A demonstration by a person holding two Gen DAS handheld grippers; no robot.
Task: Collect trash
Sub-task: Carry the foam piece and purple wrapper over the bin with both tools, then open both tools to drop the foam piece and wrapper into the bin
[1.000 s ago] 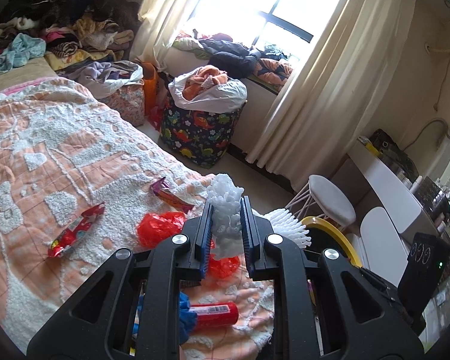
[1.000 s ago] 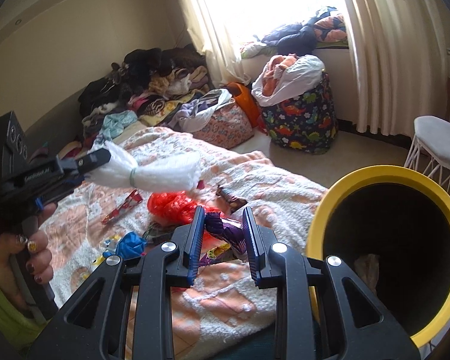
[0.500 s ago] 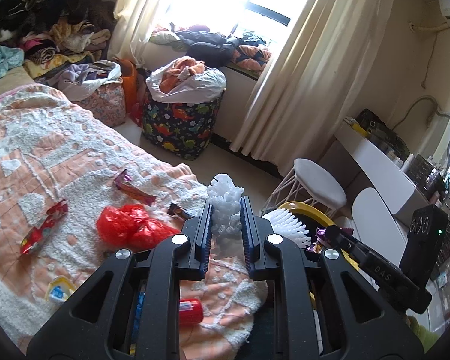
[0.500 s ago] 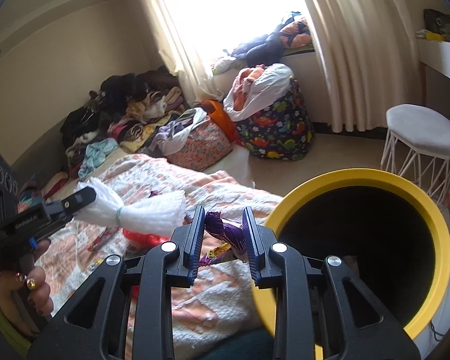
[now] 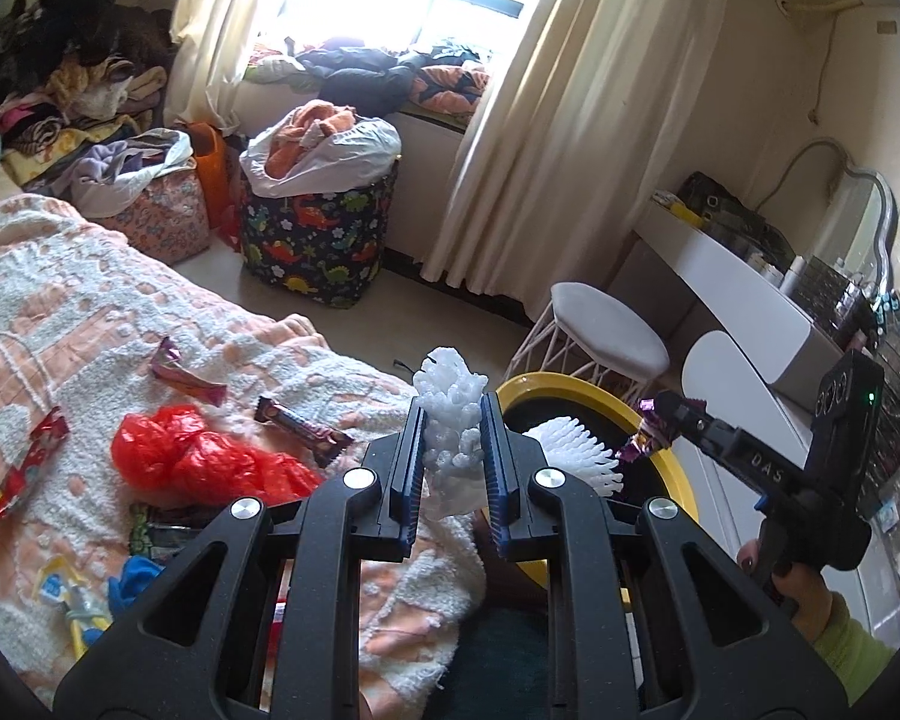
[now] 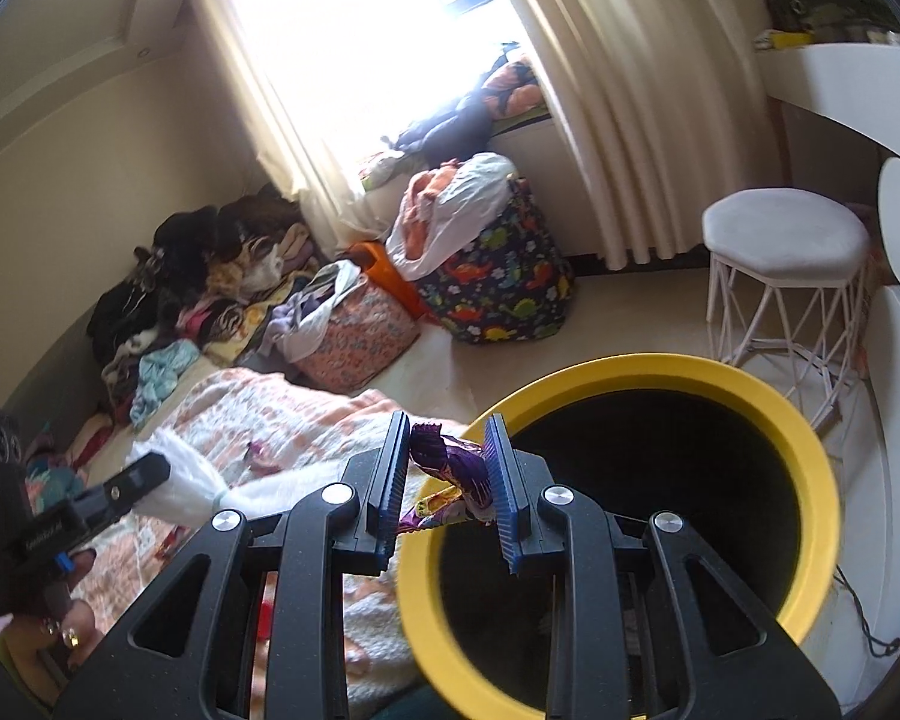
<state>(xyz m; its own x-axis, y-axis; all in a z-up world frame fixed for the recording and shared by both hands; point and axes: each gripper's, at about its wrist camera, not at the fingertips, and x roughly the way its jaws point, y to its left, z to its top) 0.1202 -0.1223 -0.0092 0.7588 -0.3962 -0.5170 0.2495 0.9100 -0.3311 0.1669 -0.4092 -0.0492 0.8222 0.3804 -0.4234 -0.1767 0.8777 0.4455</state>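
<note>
In the left wrist view my left gripper [image 5: 453,438] is shut on a white foam net [image 5: 450,414], which stands at the bed's corner beside the yellow bin [image 5: 576,387]. My right gripper [image 6: 447,462] is shut on a purple wrapper [image 6: 456,471], held over the near left rim of the yellow bin [image 6: 798,450]. The bin's inside is dark. Each view shows the other gripper: the right gripper [image 5: 660,414] with the purple wrapper [image 5: 639,441], the left gripper [image 6: 153,471] with the foam net [image 6: 180,495]. On the bed lie a red plastic bag [image 5: 192,456] and several wrappers [image 5: 303,429].
The bed's peach and white cover [image 5: 60,300] fills the left. A dinosaur-print hamper [image 5: 318,240] full of clothes stands by the curtain. A white stool [image 5: 606,330] sits behind the bin and a white desk [image 5: 720,264] lies to the right. Clothes are piled at the far wall.
Both grippers have swung to the right, away from the bed and toward the bin. The purple wrapper now hangs over the bin's rim. Both grips are unchanged.
</note>
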